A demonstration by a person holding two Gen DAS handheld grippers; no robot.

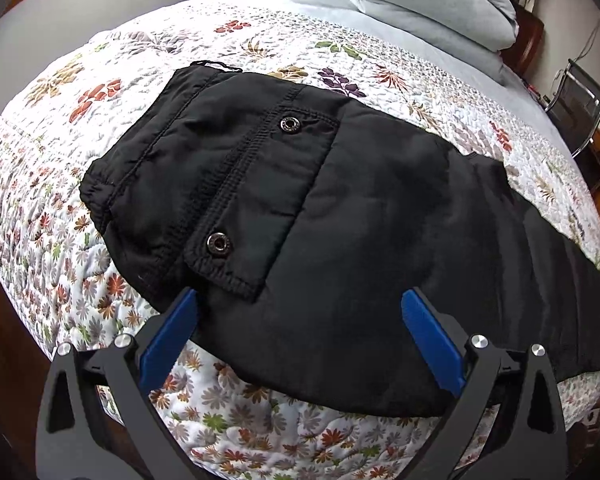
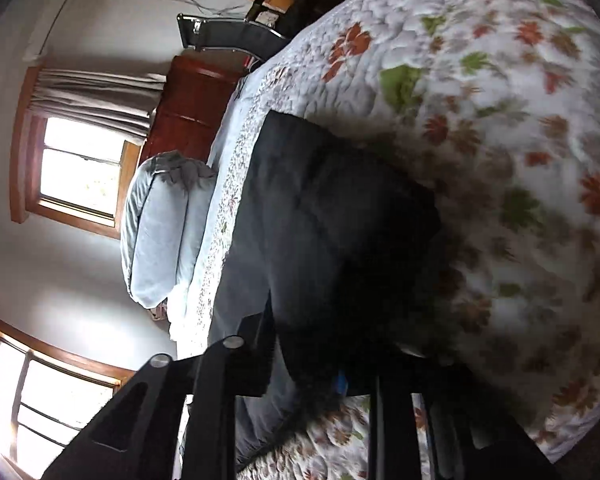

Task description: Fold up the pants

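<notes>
Black pants (image 1: 340, 216) lie flat on a floral quilt (image 1: 60, 216), waistband at the left, legs running off to the right. A back pocket flap with two metal snaps (image 1: 219, 243) faces up. My left gripper (image 1: 300, 320) is open, its blue pads either side of the pants' near edge, just above the cloth. In the right wrist view the camera is rolled sideways and the pants (image 2: 340, 220) fill the middle. My right gripper (image 2: 320, 380) sits at the leg end with black cloth bunched between its fingers; only a sliver of blue pad (image 2: 341, 384) shows.
Grey-blue pillows (image 1: 428, 4) are stacked at the head of the bed, also visible in the right wrist view (image 2: 160, 232). A chrome-framed chair (image 1: 580, 108) and wooden furniture stand beyond the bed's far side. Windows (image 2: 80, 172) are in the wall.
</notes>
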